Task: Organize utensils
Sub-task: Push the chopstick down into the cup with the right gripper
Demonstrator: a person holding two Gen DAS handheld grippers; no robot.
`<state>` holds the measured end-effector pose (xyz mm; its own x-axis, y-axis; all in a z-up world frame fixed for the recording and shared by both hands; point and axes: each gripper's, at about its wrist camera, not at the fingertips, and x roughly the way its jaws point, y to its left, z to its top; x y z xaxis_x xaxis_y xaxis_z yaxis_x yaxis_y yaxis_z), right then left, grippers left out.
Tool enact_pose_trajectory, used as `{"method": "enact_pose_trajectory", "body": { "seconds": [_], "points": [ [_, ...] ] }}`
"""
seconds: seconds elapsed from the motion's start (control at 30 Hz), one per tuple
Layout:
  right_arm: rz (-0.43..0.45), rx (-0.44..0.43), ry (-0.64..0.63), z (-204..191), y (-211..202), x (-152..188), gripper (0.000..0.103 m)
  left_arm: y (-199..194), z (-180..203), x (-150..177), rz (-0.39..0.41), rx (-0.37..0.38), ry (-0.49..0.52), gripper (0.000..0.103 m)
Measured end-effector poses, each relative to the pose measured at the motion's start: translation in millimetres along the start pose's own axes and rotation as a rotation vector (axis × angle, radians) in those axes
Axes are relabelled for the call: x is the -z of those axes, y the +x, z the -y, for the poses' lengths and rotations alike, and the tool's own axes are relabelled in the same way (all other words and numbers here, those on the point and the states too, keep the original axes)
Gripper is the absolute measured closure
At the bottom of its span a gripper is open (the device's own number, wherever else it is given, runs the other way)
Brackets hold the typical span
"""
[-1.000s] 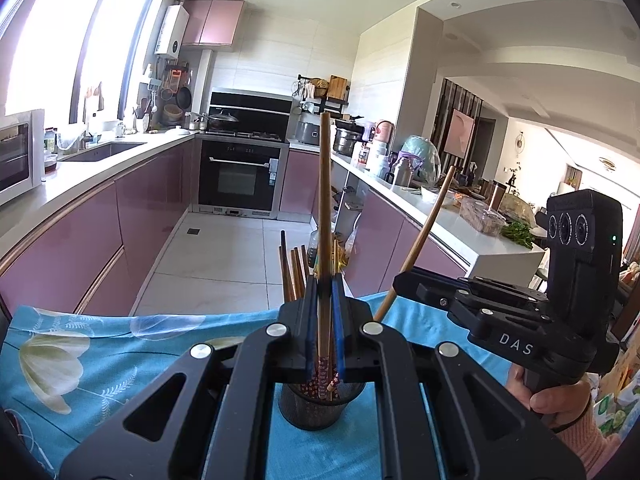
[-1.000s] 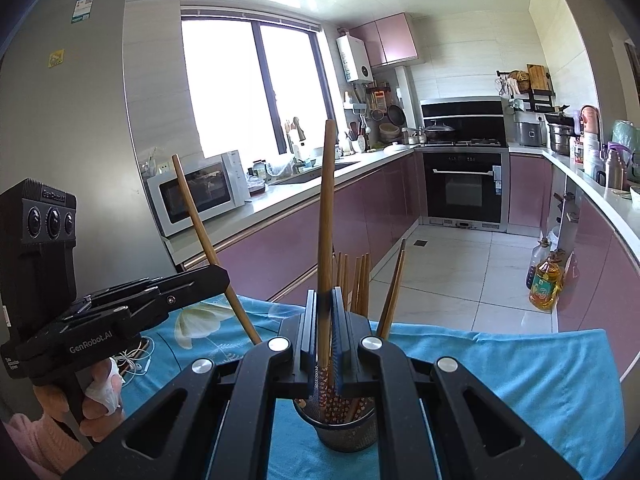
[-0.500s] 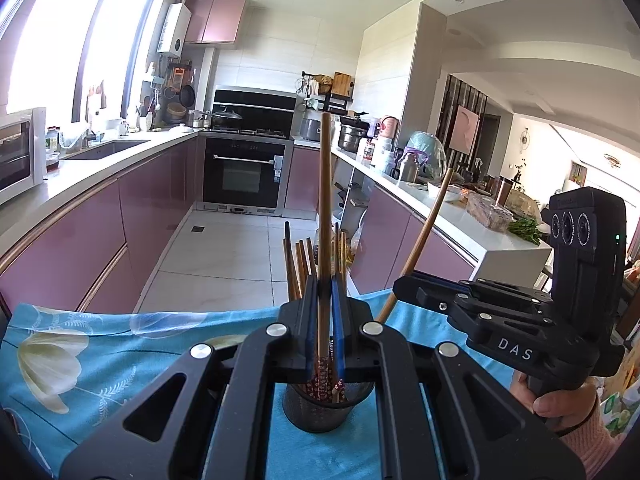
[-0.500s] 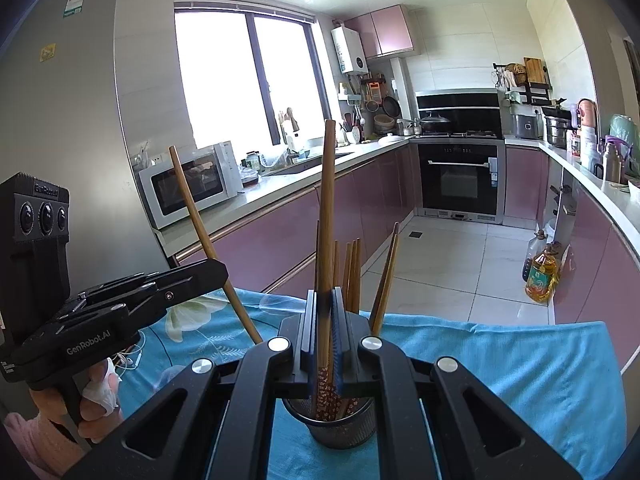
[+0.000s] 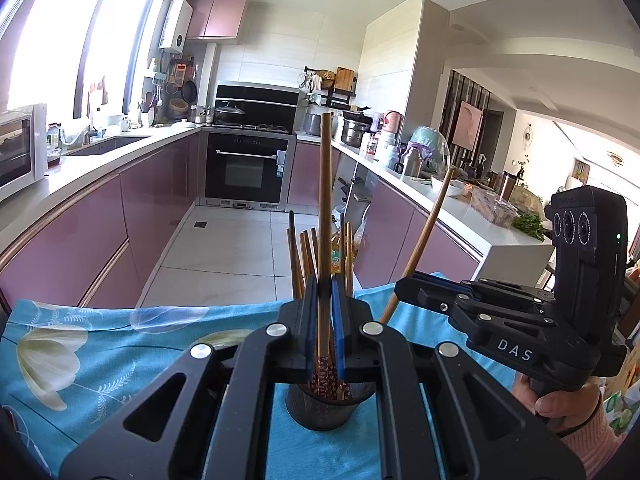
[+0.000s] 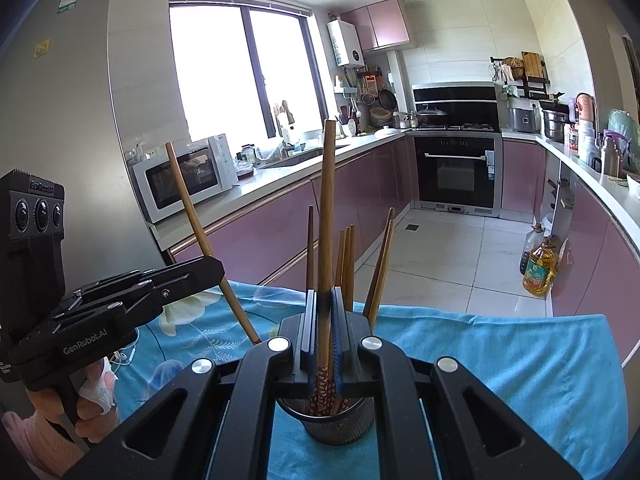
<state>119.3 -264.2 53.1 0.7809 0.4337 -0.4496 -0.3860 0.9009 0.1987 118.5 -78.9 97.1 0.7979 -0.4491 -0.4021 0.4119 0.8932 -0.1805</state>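
**Two chopsticks poised over the holder, one in each tool**

The left tool (image 5: 322, 320) is clamped on a chopstick (image 5: 325, 208) held upright, its patterned lower end already at the mouth of the dark mesh holder (image 5: 320, 412); the right tool (image 6: 325, 328) is likewise clamped on its own chopstick (image 6: 327, 216), upright, with the patterned end dipping inside the holder's rim (image 6: 340, 426). Seen from the opposite camera, each held stick looks tilted; that is likely the viewing angle, though I cannot be sure. Several more chopsticks (image 6: 347, 260) stand loose in the holder, leaning apart from one another.

The step in hand looks like inserting the sticks; both seem lowered partway, not yet let go. The next move probably calls for easing each one down among the standing sticks, then parting the fingers so that it drops without knocking the others or tipping the holder.

The holder stands on a blue floral cloth (image 5: 100, 344) over the tabletop; in the right wrist view it sits near the cloth's near part, with open cloth to its right and the far edge behind it dropping to the kitchen floor (image 6: 440, 256). The two tools crowd each other above the holder, so sideways room there is tight; upward it is free.
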Motion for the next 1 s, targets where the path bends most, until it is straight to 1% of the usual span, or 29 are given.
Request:
{"method": "enact_pose_trajectory", "body": {
  "seconds": [0.5,1.0],
  "points": [
    [-0.025,0.001,0.009,7,10,6,0.097,12,-8,8,-0.032,-0.003,-0.002,0.095],
    [-0.053,-0.002,0.01,8,19,11,0.097,34,-16,18,-0.074,0.006,0.004,0.095]
  ]
}}
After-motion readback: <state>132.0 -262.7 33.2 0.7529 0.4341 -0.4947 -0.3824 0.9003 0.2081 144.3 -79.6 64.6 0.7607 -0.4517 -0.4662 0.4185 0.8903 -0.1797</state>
